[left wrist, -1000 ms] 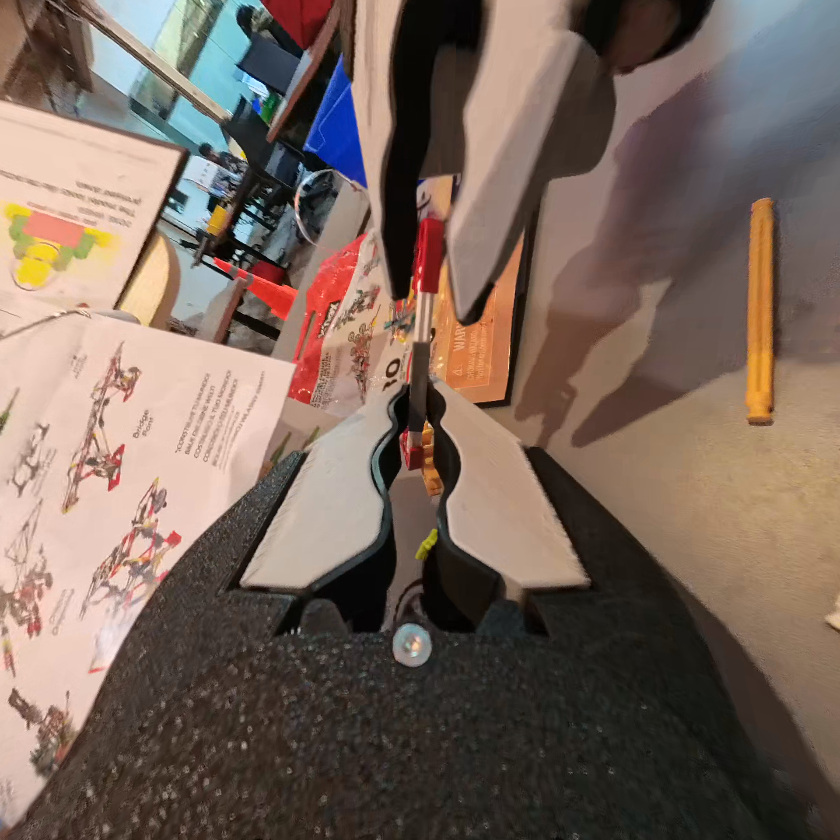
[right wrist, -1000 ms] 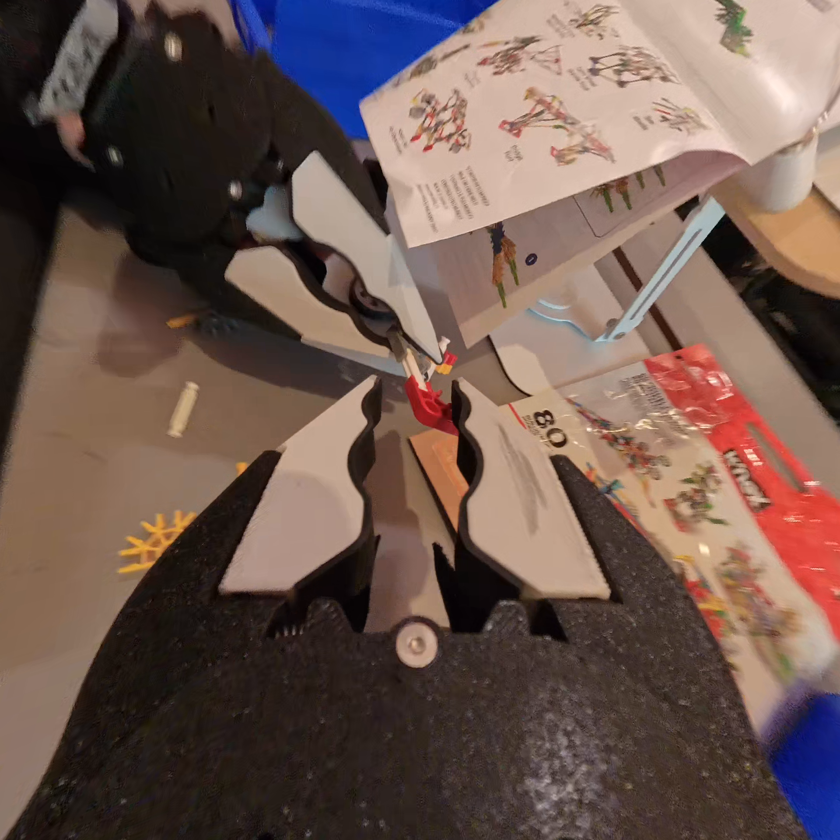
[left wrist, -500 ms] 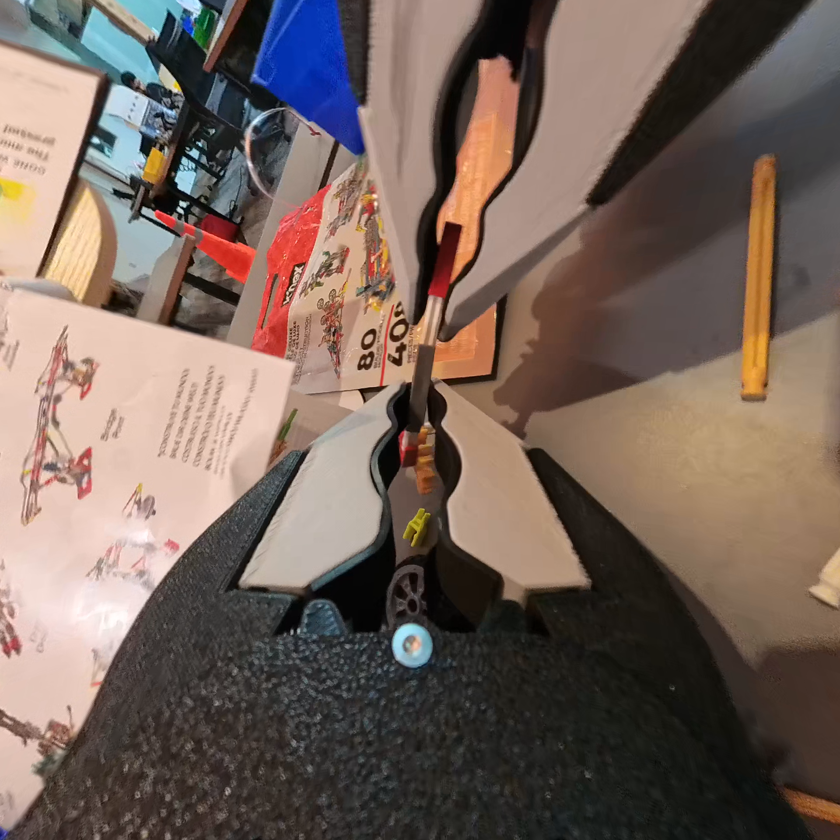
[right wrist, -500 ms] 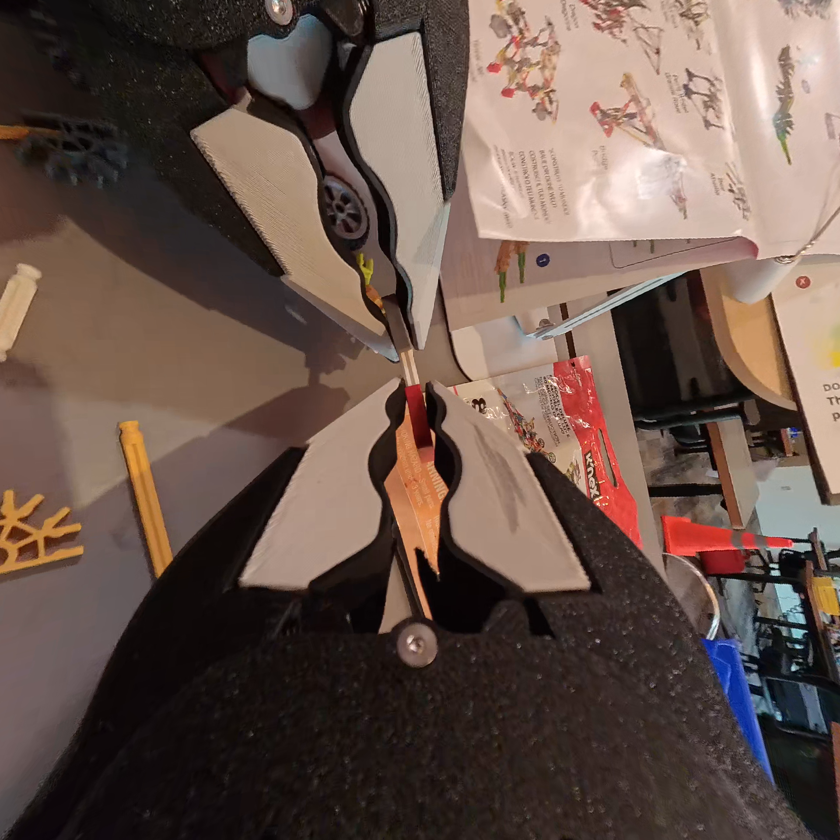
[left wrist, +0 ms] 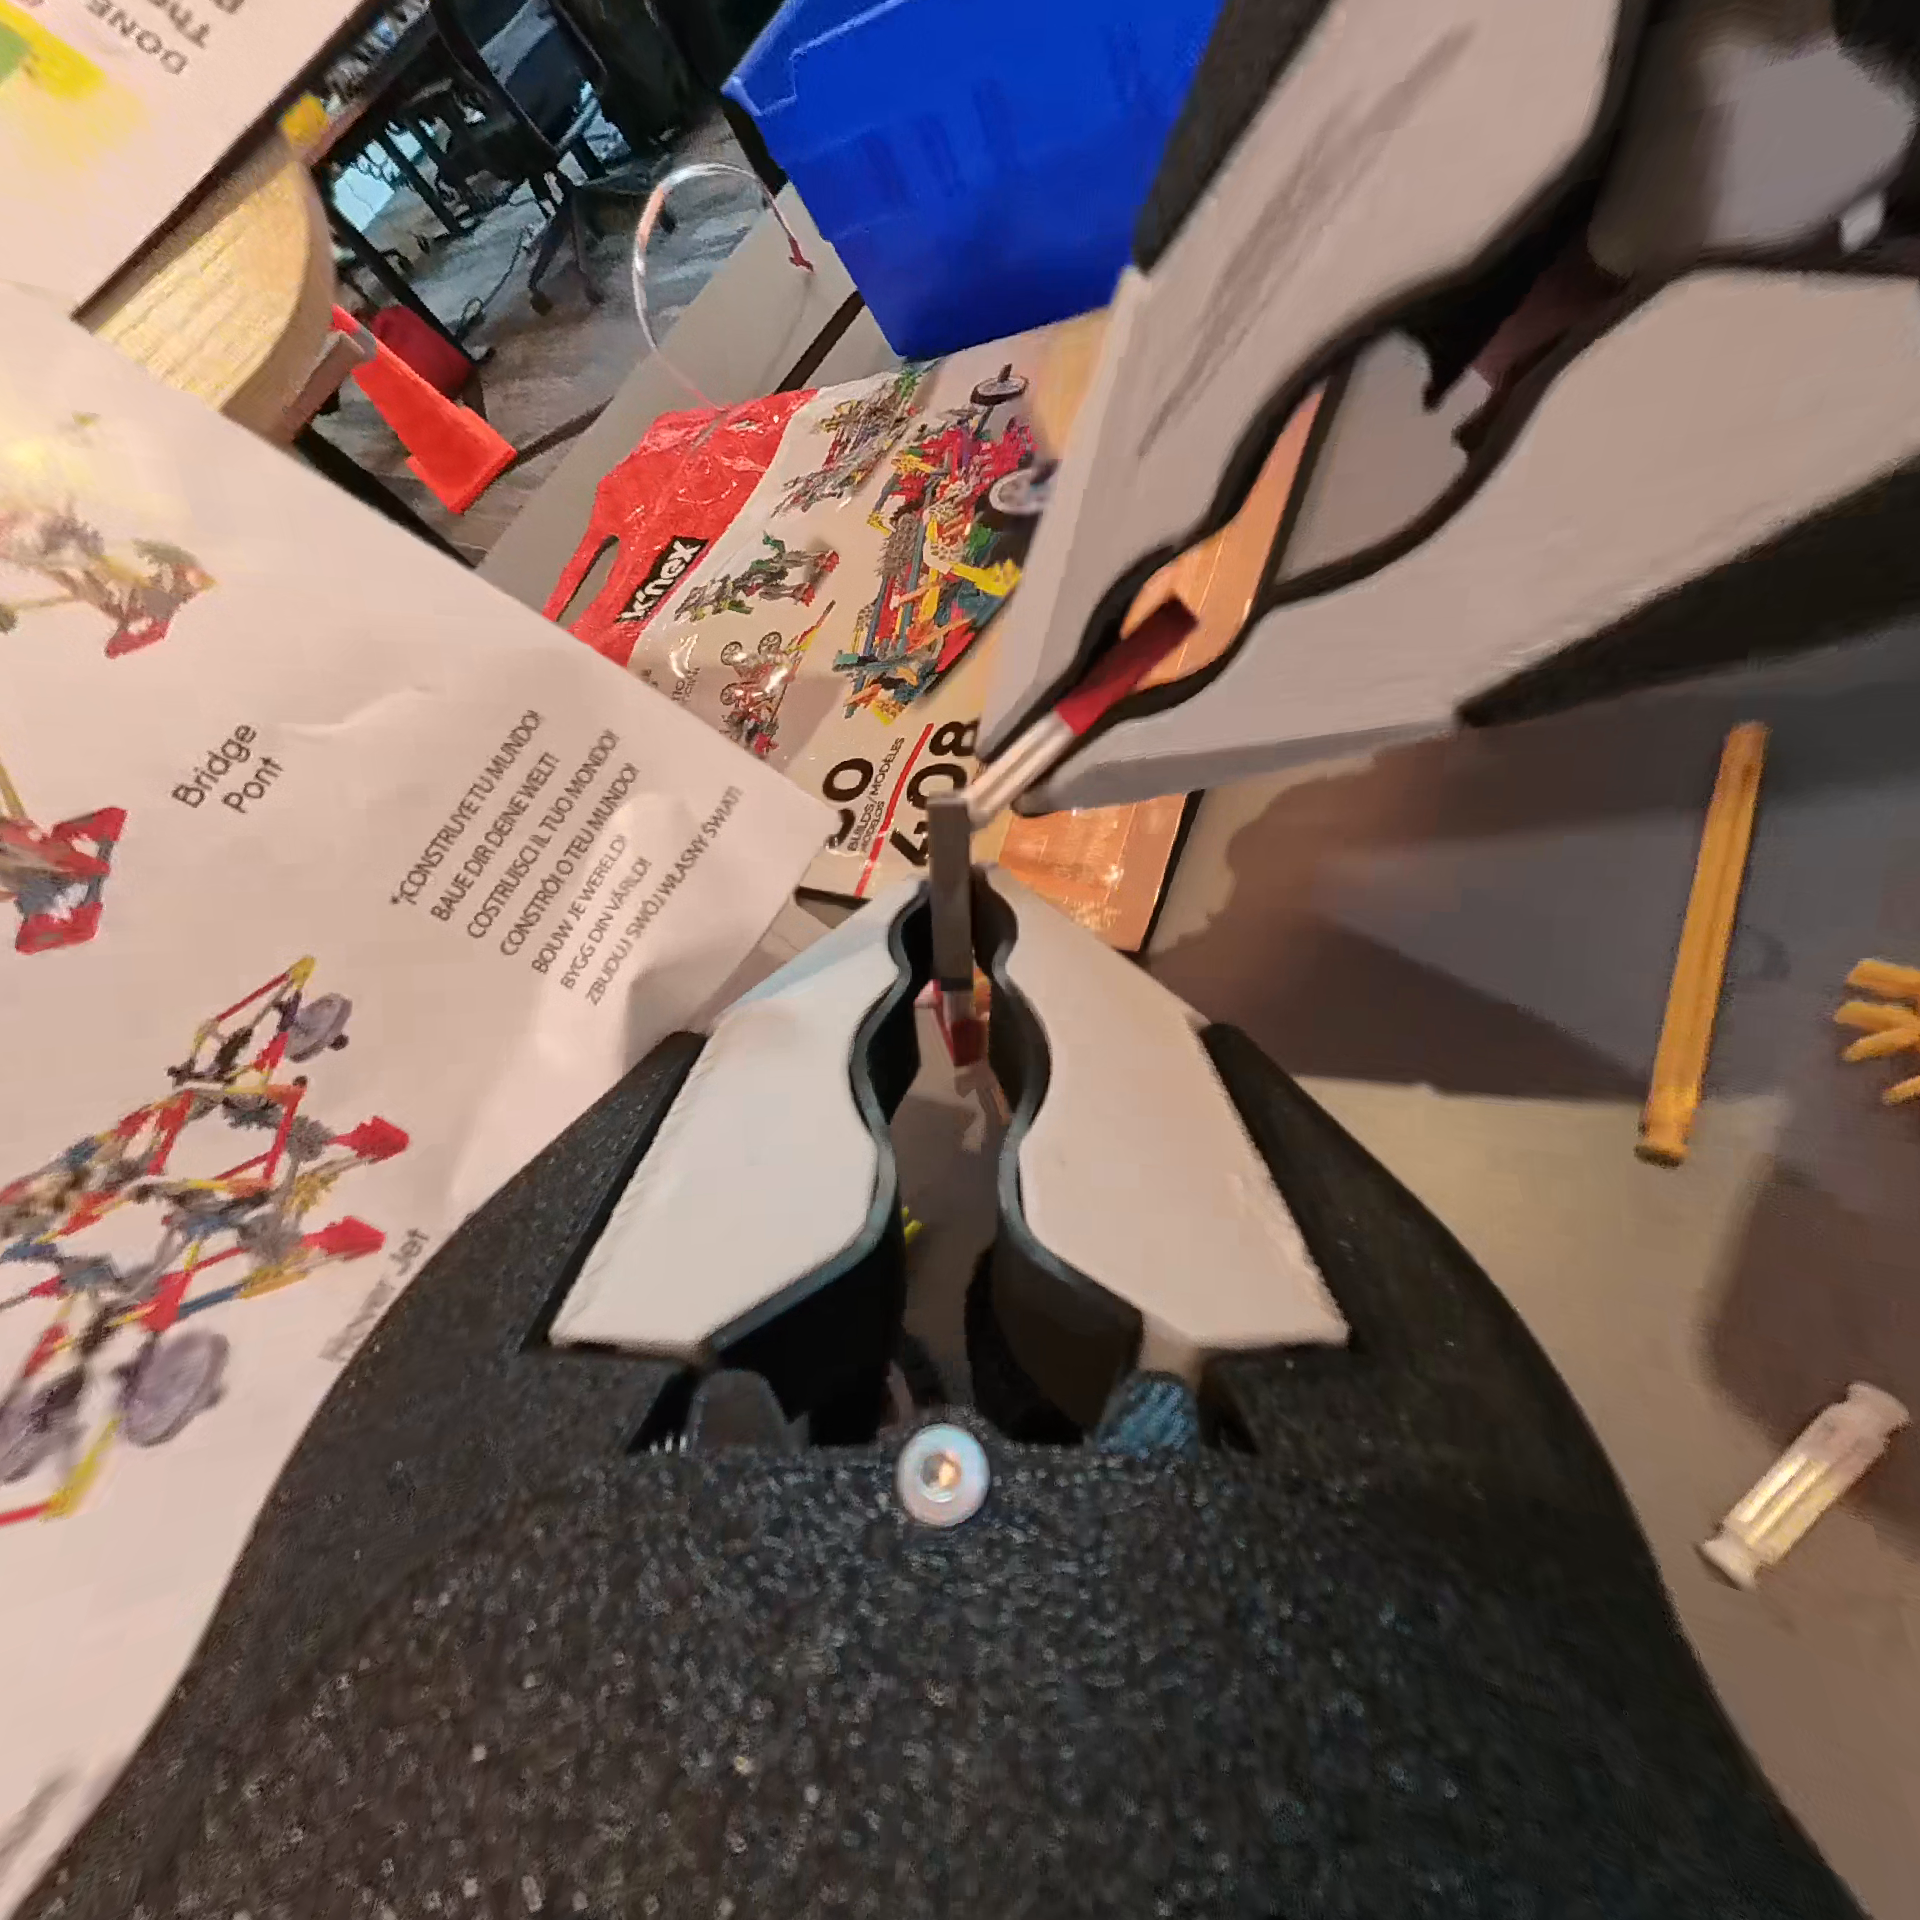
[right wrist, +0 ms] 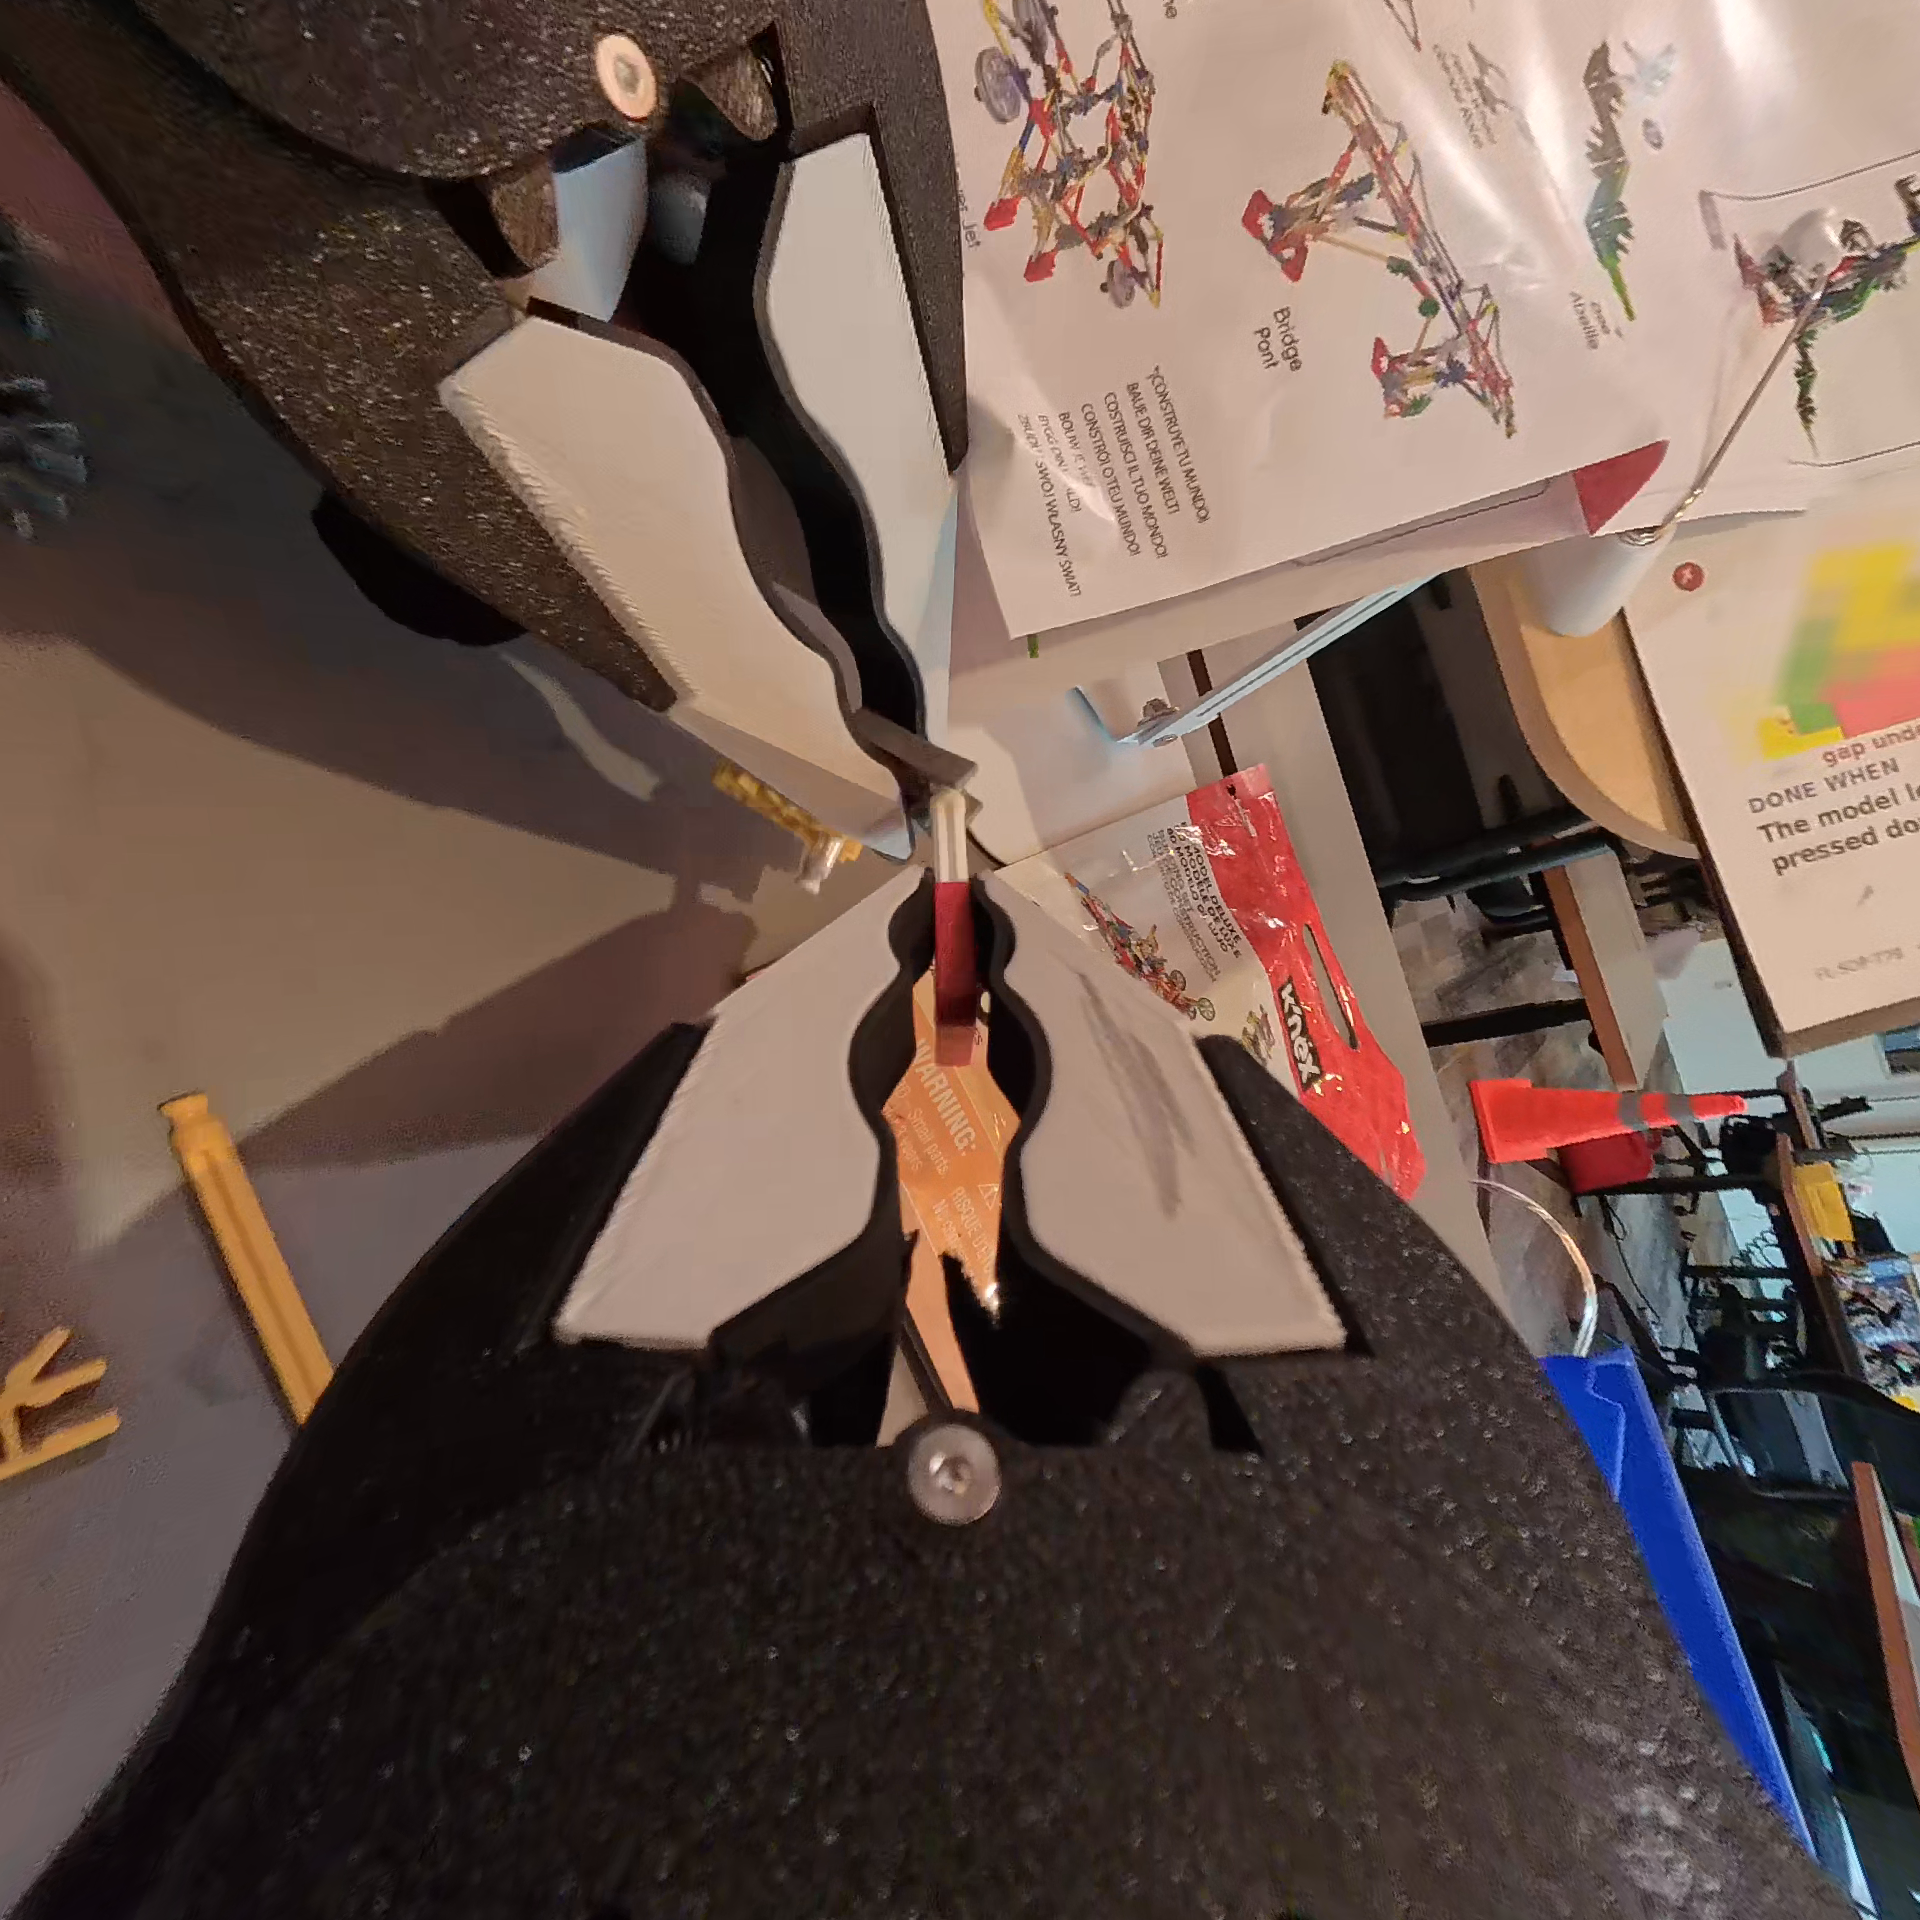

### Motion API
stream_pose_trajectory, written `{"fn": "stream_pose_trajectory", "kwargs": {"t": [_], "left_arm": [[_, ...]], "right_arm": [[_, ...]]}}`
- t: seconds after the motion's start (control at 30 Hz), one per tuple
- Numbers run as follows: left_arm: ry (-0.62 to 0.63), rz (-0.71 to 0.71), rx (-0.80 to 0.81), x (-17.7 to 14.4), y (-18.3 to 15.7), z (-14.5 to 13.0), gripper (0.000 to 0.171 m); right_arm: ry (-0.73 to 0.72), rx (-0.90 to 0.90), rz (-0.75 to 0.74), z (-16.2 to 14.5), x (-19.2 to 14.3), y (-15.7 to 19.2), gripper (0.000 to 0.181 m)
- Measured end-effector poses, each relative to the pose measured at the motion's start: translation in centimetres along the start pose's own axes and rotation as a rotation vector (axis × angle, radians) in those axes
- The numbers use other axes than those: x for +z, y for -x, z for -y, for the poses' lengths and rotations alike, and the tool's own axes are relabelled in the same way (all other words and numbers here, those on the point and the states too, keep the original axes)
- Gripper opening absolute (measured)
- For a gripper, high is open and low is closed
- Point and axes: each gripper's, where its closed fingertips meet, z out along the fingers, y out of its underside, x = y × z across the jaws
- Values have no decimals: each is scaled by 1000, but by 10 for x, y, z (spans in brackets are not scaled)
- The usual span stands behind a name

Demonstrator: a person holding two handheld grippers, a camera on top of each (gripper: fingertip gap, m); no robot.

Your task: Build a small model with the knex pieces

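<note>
Left gripper (left wrist: pixel 951 914) fingers clamped on dark grey connector (left wrist: pixel 948 902), right gripper (right wrist: pixel 951 904) pinched red connector (right wrist: pixel 952 966), short white rod (right wrist: pixel 948 831) apparently joining both, yellow rod (left wrist: pixel 1699 940) right of them.

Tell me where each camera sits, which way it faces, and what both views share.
Left wrist view: sits behind the left gripper, looking forward along its fingers, shut on a dark grey piece; the right gripper shows upper right.
Right wrist view: sits behind the right gripper, shut on a red piece; the left gripper shows upper left.
Shared: both grippers, the white rod joining the pieces, the instruction sheet, the yellow rod.
</note>
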Motion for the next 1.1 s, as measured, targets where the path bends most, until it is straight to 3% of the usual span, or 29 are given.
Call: {"fn": "stream_pose_trajectory", "kwargs": {"t": [0.17,0.6,0.77,0.93,1.1], "left_arm": [[1,-5,-29,3,1,1,4],[-79,-74,-313,4,7,15,3],[-75,-51,-302,4,9,15,3],[-53,27,-190,7,11,13,3],[-35,83,-132,7,15,12,3]], "right_arm": [[22,-27,-33,-2,2,-2,4],[36,-77,-168,4,2,-15,4],[51,-83,-200,4,3,-17,4],[74,-75,-195,0,5,-16,4],[74,24,-178,-1,7,-15,3]]}}
